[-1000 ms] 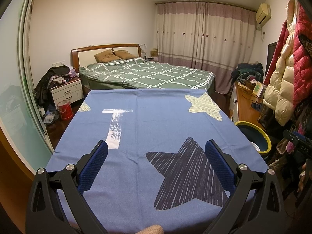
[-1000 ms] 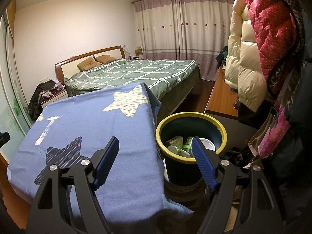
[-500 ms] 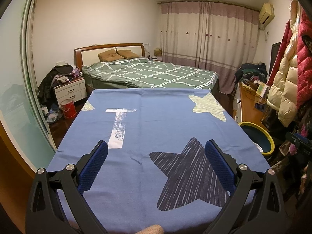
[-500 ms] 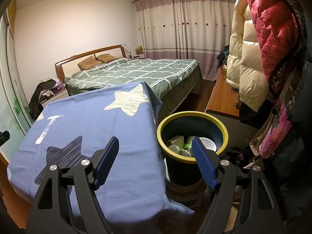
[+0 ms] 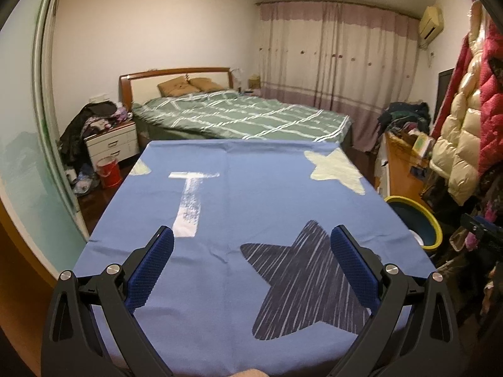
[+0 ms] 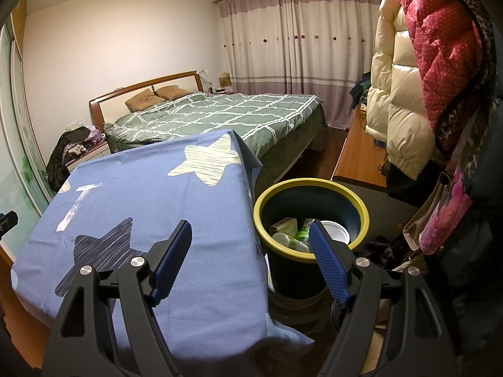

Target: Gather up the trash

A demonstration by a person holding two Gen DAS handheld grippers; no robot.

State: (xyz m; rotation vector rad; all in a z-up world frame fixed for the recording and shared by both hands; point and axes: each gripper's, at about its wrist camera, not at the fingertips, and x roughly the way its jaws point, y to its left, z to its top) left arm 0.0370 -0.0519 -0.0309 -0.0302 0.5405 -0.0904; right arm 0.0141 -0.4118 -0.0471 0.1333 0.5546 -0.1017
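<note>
The trash (image 6: pixel 298 235) (a small carton, a green-labelled bottle and a white round lid or cup) is seen lying at the bottom of the bin (image 6: pixel 361 210), a dark bucket with a yellow rim that stands on the floor just beside the right edge of the table (image 6: pixel 204 220). In the left wrist view only part of the bin (image 5: pixel 430 216) is shown, past the table's right edge. The table (image 5: pixel 267 194) is covered by a blue cloth printed with a dark striped star (image 5: pixel 308 282), a pale star (image 5: pixel 336 169) and a white T-shaped mark (image 5: pixel 190 201).

The left tool (image 5: pixel 251 260) is held over the near part of the cloth, its blue-padded fingers (image 5: pixel 151 270) set wide apart with nothing between them. The right tool (image 6: pixel 250 257) is held over the table's right edge, likewise spread wide and empty; one finger (image 6: pixel 173 257) is seen against the cloth, the other against the bin's opening.

Beyond the table a bed (image 5: pixel 245 119) with a green checked cover and two brown pillows is shown, with a white nightstand (image 5: pixel 111 144) heaped with clothes and a red bucket (image 5: pixel 108 172) on the floor at its left. Striped curtains (image 6: pixel 298 47) close the far wall. Padded coats (image 6: pixel 424 62) (cream and red) are hung at the right, above a wooden cabinet (image 6: pixel 355 157).
</note>
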